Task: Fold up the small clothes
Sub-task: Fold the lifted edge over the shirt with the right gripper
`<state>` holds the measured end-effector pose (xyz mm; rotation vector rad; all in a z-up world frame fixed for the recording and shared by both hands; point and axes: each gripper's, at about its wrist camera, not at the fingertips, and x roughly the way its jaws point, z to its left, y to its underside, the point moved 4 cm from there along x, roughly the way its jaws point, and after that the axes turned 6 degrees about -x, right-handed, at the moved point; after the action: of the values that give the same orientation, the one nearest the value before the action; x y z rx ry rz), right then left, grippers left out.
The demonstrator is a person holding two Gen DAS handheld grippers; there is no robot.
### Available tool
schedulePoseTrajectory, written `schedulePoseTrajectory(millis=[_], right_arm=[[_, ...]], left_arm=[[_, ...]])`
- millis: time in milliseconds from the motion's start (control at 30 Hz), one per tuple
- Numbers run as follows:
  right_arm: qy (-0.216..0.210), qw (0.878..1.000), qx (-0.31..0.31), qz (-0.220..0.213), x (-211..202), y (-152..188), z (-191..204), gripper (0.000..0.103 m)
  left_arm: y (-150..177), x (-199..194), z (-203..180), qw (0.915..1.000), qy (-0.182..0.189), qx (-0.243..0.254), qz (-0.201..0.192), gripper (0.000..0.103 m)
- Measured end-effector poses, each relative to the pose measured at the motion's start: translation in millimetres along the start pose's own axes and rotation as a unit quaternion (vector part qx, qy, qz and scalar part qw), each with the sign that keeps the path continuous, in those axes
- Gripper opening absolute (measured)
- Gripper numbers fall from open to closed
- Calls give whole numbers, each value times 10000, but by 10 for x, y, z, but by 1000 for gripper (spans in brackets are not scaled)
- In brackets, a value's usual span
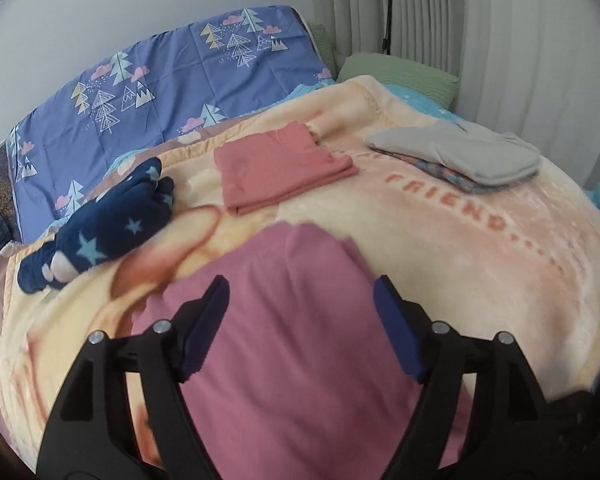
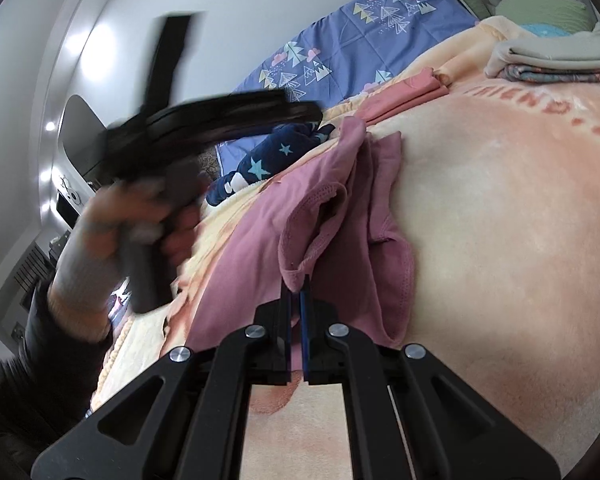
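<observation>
A mauve pink garment point(image 1: 292, 320) lies on the peach blanket point(image 1: 480, 260). My left gripper point(image 1: 300, 292) hangs open just above it, with its fingers either side of the cloth and nothing held. In the right wrist view the same garment point(image 2: 260, 232) is bunched, with a hemmed edge lifted. My right gripper point(image 2: 296, 284) is shut on that hem. The left gripper also shows there, blurred, in a hand at the left point(image 2: 220, 120).
A folded salmon garment point(image 1: 276, 168) lies further back. A folded grey garment on a patterned one point(image 1: 468, 152) lies at the back right. A navy star-print item point(image 1: 108, 224) lies left. A blue tree-print quilt point(image 1: 160, 92) and green pillows point(image 1: 400, 72) line the wall.
</observation>
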<state>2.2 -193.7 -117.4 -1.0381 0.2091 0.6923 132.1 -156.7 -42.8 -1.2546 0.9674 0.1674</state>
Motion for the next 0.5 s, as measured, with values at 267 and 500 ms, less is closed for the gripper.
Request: schedulePoseTrajectory(millis=[267,500], right_arm=[[-47,10000,46,-9,-15,-36,3,3],[-73,9999,79,-30,-32,-91,59,3]], left_arm=[[1202,-632,114,9995,-250,-146,151,86],[1627,-666,50,9984,-513,-12,250,86]])
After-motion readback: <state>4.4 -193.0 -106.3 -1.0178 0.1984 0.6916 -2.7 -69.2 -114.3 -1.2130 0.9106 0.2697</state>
